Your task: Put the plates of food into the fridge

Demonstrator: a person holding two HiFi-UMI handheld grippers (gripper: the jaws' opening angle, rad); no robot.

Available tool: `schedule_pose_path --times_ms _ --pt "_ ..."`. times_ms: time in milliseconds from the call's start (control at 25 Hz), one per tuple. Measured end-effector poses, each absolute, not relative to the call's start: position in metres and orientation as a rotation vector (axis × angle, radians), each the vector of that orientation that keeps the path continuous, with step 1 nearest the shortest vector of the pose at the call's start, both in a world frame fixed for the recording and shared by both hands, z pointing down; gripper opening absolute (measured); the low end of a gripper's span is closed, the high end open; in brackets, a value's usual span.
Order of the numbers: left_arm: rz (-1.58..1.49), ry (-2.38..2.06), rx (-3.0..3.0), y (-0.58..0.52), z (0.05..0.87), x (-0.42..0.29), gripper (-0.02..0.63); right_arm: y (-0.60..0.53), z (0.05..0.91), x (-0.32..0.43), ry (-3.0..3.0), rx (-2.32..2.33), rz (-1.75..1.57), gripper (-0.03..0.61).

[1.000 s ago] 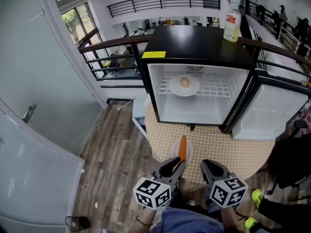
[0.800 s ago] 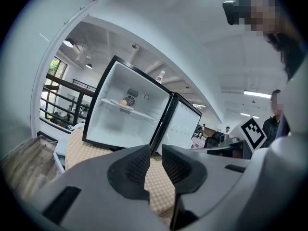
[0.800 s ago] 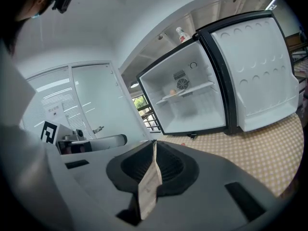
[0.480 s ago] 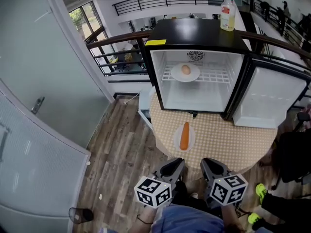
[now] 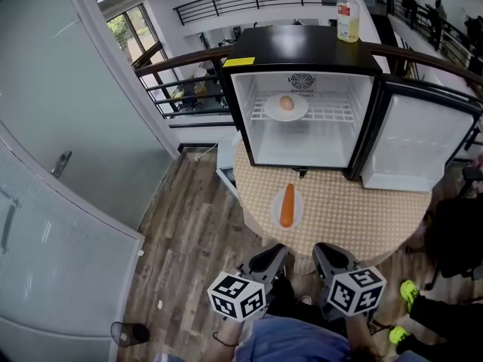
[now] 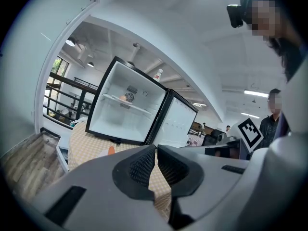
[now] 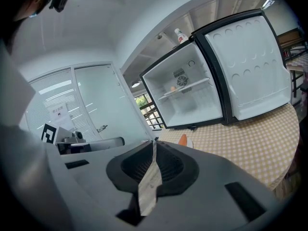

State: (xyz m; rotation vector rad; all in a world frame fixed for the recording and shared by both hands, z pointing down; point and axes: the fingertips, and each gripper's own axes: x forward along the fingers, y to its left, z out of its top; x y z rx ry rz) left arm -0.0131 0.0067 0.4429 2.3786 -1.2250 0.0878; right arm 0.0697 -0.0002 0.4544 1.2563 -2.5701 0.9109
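Checked table [image 5: 362,210]: fridge [image 5: 302,153] holds an egg plate [image 5: 270,111], carrot plate [image 5: 275,211] lies outside; left tool [image 6: 156,151] just clenched, right tool [image 7: 154,146] clenched.

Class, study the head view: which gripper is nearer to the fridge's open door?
Right. The right gripper sits below the open door, slightly to its left; the left gripper is farther left, below the carrot plate.

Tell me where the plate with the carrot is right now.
The carrot plate sits mid-frame in the head view, on the left half of the checked table, just in front of the open fridge.
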Motion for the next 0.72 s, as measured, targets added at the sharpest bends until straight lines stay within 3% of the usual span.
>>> schedule_pose_path --times_ms 720 --pt "0.293 -1.189 2.372 -0.028 0.487 -0.033 0.029 -0.034 0.488 0.067 -2.496 1.297 1.013 0.035"
